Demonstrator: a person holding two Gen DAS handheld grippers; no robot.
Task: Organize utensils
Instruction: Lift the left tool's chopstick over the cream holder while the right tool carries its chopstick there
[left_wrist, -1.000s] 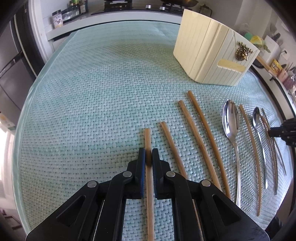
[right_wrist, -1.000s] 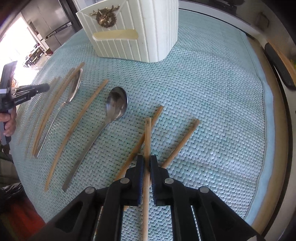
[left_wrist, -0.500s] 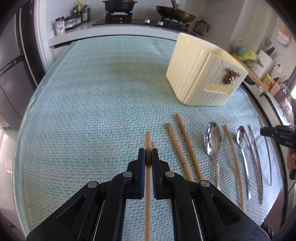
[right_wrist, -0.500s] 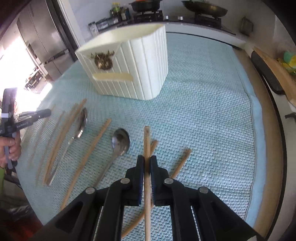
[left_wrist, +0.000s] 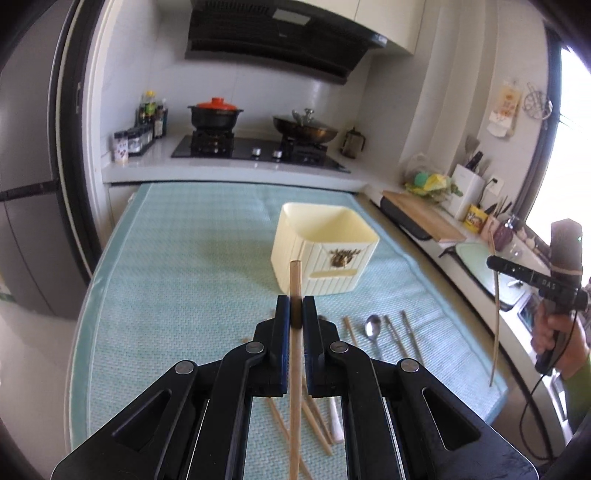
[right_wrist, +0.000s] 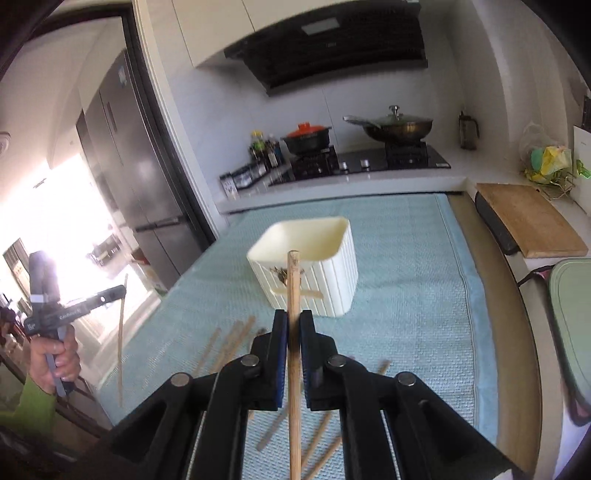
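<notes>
Left wrist view: left gripper (left_wrist: 294, 312) is pinched tight on a wooden chopstick (left_wrist: 294, 369), held clear above the teal woven mat (left_wrist: 177, 280), stick running along the finger axis with its tip poking out past the pads. The tip lines up with the near left wall of the cream utensil holder (left_wrist: 323, 251), which stands upright at mid-mat, open top visible, gold emblem on its near face. Loose chopsticks (left_wrist: 400, 334) and a metal spoon (left_wrist: 373, 328) lie on the mat near the holder's right side; more sticks are partly hidden under the gripper body. At far right the right gripper (left_wrist: 493, 263) is seen side-on, hand (left_wrist: 554, 332) on its handle, with a thin chopstick (left_wrist: 496, 306) hanging roughly vertical from its tip. Stove with pots (left_wrist: 258, 133) sits at the far counter. Right wrist view: right gripper (right_wrist: 293, 328) is clamped on a chopstick (right_wrist: 294, 350), also lifted off the mat (right_wrist: 406, 280), tip overlapping the holder's (right_wrist: 325, 258) near face at the emblem. Scattered chopsticks (right_wrist: 229, 339) lie on the mat near left and under the gripper; image is motion-blurred there. At left the other gripper (right_wrist: 122, 293) shows side-on with a stick (right_wrist: 120, 343) dangling from it, hand (right_wrist: 55, 354) gripping the handle. Cutting board (right_wrist: 528, 218) sits on the right counter.
</notes>
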